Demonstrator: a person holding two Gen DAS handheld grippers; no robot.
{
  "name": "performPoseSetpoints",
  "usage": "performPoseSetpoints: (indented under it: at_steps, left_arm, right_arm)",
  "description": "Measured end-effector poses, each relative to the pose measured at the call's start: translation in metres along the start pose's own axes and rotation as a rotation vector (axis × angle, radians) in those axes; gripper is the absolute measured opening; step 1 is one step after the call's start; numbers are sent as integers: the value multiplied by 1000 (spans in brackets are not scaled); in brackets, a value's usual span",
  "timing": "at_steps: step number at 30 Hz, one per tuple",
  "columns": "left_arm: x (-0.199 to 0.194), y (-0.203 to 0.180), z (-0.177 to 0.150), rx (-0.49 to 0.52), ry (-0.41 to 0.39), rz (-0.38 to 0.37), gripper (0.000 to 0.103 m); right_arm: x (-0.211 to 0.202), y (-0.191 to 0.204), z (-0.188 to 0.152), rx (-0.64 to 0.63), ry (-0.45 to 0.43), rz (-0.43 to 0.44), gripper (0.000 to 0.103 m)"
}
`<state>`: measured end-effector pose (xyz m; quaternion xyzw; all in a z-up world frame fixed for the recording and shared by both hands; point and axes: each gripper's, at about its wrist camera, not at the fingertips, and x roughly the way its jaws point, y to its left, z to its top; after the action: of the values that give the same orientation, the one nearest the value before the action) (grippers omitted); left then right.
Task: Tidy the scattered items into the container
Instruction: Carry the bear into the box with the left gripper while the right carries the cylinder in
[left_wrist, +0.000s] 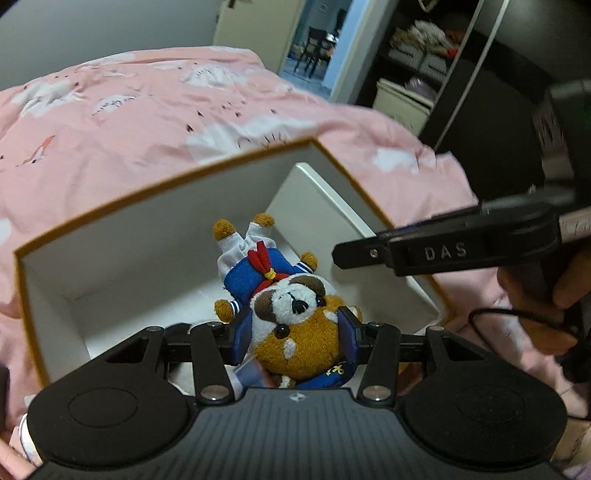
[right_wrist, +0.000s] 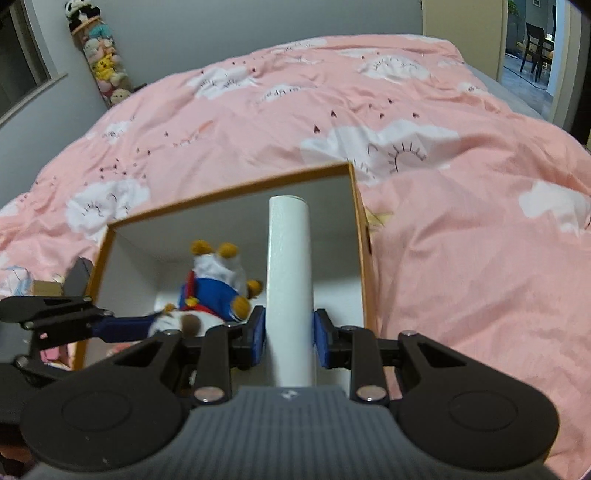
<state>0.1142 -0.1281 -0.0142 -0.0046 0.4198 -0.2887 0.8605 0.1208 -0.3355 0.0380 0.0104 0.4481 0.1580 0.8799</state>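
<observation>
An open box (left_wrist: 110, 206) with white inner walls and an orange rim is seen on a bed covered by a pink quilt (right_wrist: 461, 229) with white clouds. Inside the box, a plush dog (left_wrist: 295, 306) in a blue sailor suit is held head-first by the left tool (left_wrist: 295, 339); its head is pinched between the blue pads, and its legs are pointed toward the far wall of the box. A white tube (right_wrist: 290, 280) is gripped by the right tool (right_wrist: 289, 334), whose pads are pressed against both of its sides. The tube is reached into the box, beside the dog, along the right wall. Stacked plush toys (right_wrist: 101, 55) are hung on the wall beyond the box.
</observation>
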Motion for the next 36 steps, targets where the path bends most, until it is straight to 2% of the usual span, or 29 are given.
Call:
performPoseSetpoints:
  at_steps: [11, 18, 23, 30, 36]
  left_arm:
    - [28, -16, -8, 110, 74, 49, 56]
    - [33, -24, -19, 163, 61, 63, 58]
    - [28, -20, -22, 148, 52, 45, 64]
    - [18, -19, -24, 152, 33, 42, 64]
    - [11, -16, -25, 137, 15, 35, 64]
  right_arm:
    - [25, 22, -9, -117, 53, -96, 30]
    - [32, 27, -4, -134, 102, -123, 30]
    - [37, 32, -2, -166, 130, -155, 30]
    - [39, 34, -2, -177, 176, -157, 34]
    - [37, 34, -1, -175, 187, -139, 32]
